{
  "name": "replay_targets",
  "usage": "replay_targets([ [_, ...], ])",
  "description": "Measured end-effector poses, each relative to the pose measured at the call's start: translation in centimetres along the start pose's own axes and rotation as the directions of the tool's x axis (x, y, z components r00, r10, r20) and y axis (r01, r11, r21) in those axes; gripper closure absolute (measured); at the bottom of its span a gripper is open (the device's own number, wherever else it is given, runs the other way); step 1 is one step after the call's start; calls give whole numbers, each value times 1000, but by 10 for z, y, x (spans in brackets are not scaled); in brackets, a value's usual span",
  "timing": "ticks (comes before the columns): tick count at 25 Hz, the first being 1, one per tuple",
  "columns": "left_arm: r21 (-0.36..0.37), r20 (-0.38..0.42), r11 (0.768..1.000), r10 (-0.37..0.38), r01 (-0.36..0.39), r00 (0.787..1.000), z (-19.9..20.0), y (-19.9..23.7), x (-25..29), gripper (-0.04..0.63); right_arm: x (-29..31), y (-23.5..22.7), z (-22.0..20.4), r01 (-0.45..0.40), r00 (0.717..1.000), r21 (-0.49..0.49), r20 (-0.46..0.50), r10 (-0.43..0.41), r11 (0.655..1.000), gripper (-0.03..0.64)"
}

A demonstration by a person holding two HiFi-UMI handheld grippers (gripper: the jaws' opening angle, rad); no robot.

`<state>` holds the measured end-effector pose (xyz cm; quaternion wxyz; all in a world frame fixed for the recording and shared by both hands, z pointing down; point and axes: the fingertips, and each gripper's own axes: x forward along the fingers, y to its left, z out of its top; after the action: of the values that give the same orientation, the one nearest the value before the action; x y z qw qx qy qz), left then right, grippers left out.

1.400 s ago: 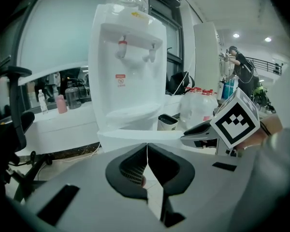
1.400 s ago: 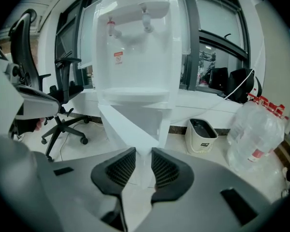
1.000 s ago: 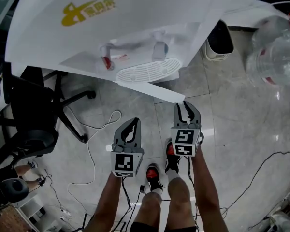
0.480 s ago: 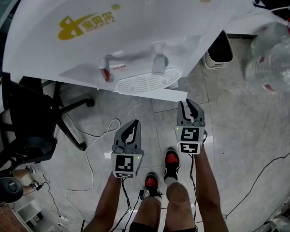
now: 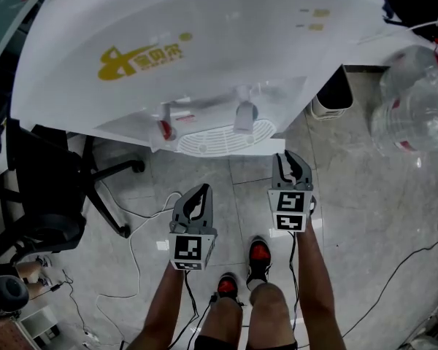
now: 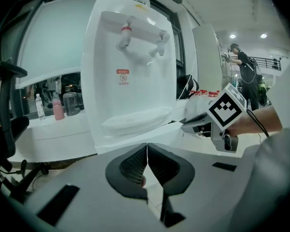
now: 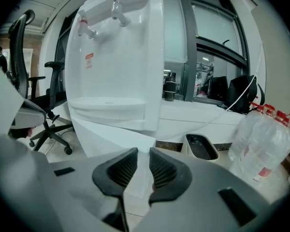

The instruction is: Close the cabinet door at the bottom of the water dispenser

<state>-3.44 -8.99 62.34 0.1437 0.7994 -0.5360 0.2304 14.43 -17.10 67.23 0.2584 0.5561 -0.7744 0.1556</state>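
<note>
The white water dispenser [image 5: 204,49] fills the top of the head view, with its two taps and drip tray [image 5: 223,138]. Its bottom cabinet door [image 7: 111,137] shows in the right gripper view as a white slanted panel under the tray, just beyond my right gripper [image 7: 143,153]. In the head view the door is hidden beneath the dispenser. My right gripper [image 5: 290,157] points at the dispenser's lower right, its jaws a narrow gap apart with nothing in them. My left gripper [image 5: 198,192] hangs lower left, shut and empty [image 6: 146,149].
A black office chair [image 5: 51,188] stands to the left. A small waste bin [image 5: 332,93] and clear water bottles [image 5: 416,93] sit to the right. Cables [image 5: 142,224] trail over the tiled floor. The person's feet [image 5: 259,257] are below the grippers.
The door's white edge, which stuck out below the drip tray toward my right gripper, has swung back out of sight under the dispenser. Both grippers have shifted slightly right.
</note>
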Motion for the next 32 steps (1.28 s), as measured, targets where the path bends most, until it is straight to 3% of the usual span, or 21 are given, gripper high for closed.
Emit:
replay_targets([
  [17,14,65,1000,24,-25,998,6,8,18,571,29,-15,19,15,998,-25,60,-14,1000,544],
  [22,14,51,1000,23,-24,998,0,10,16,571,38,-10,17,40,998,-91,42,-36,995,566],
  [32,6,53,999,31,-31,998,6,17,10,571,35,-8,21,32,999,-71,37,-29,997,566],
])
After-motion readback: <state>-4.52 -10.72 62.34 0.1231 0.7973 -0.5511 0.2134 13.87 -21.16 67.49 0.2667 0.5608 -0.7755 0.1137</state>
